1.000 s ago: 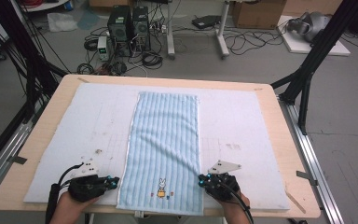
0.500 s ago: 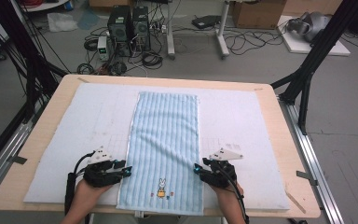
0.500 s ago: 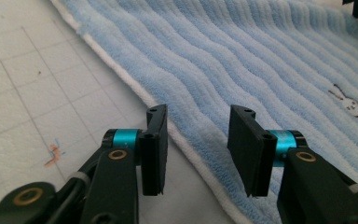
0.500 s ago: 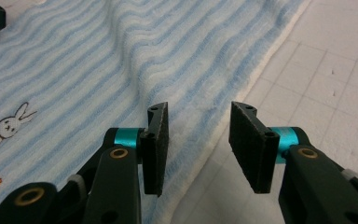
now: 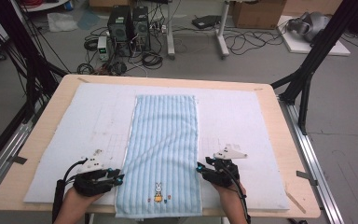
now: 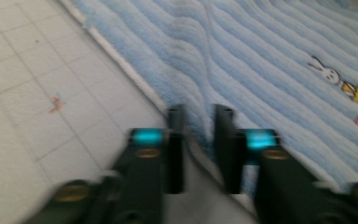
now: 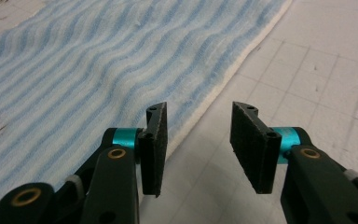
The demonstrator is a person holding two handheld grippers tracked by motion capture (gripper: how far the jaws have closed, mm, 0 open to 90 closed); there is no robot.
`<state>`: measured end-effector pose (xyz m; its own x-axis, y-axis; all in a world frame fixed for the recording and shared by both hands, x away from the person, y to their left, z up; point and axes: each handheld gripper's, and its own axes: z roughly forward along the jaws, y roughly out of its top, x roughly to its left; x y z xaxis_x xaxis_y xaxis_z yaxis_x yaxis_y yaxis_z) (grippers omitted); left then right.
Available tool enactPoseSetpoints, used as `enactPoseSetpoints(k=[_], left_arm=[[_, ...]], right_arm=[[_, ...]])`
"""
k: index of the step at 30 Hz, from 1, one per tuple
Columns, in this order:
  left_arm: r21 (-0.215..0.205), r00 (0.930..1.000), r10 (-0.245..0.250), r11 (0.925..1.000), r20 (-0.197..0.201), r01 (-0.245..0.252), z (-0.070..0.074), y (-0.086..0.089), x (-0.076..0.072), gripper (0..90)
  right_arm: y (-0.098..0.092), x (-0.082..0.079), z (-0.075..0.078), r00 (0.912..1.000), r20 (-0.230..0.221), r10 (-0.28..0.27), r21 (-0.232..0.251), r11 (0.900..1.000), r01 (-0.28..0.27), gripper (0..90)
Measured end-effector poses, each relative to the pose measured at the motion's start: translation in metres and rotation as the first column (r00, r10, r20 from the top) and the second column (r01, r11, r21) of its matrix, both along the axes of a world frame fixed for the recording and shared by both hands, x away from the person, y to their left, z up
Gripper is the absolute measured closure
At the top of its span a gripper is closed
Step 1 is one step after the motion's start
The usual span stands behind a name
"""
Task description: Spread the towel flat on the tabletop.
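Even, diffuse overhead light in the high view, no hard shadows; the white mat (image 5: 242, 126) reads bright but not blown out, floor beyond is dimmer grey. Picture is soft and low-res, slight wide-angle bend at the table (image 5: 279, 140) edges. Left gripper view is motion-blurred throughout: the left gripper (image 6: 199, 149) is smeared, teal parts glow as fuzzy patches, towel (image 6: 270, 65) stripes soft. Right gripper view is much sharper: right gripper (image 7: 198, 144) crisp, towel texture clear near the pads, softening toward the far top edge; faint soft shadows under the jaws, no glare
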<state>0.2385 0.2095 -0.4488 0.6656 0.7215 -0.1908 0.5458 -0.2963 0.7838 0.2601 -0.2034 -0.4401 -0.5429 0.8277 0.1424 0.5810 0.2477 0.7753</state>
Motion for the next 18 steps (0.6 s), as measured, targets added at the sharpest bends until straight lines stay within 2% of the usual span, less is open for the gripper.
enactPoseSetpoints(k=[3, 6, 8, 10, 14, 16, 18], left_arm=[[-0.050, 0.9995, 0.030, 0.9983, 0.012, -0.029, 0.003, 0.003, 0.007, 54.2], [-0.074, 0.9974, 0.068, 0.9951, 0.023, -0.066, 0.006, 0.005, 0.013, 54.3], [-0.082, 0.9961, 0.084, 0.9933, 0.026, -0.081, 0.006, 0.007, 0.017, 54.2], [-0.085, 0.9960, 0.087, 0.9928, 0.023, -0.084, 0.007, 0.008, 0.020, 54.2], [-0.112, 0.9948, 0.100, 0.9890, 0.020, -0.097, 0.009, 0.011, 0.027, 53.8], [-0.119, 0.9950, 0.099, 0.9883, 0.014, -0.096, 0.010, 0.010, 0.033, 53.4], [-0.122, 0.9950, 0.100, 0.9876, 0.005, -0.099, 0.009, 0.007, 0.041, 52.5]], right_arm=[[0.008, 0.000, -0.002, 0.9990, -0.027, 0.035, -0.012, 0.999, -0.035, 67.0], [0.018, -0.002, -0.006, 0.9961, -0.043, 0.077, -0.084, 0.993, -0.080, 77.9], [0.019, -0.004, -0.005, 0.9938, -0.047, 0.101, -0.098, 0.990, -0.105, 86.3], [0.020, -0.006, -0.003, 0.9921, -0.047, 0.116, -0.127, 0.985, -0.121, 87.3], [0.013, -0.017, 0.001, 0.9880, -0.076, 0.134, -0.160, 0.976, -0.145, 87.4], [0.007, -0.019, 0.001, 0.9882, -0.082, 0.129, -0.139, 0.980, -0.139, 83.9], [0.002, -0.016, 0.000, 0.9901, -0.075, 0.118, -0.077, 0.989, -0.124, 73.4]])
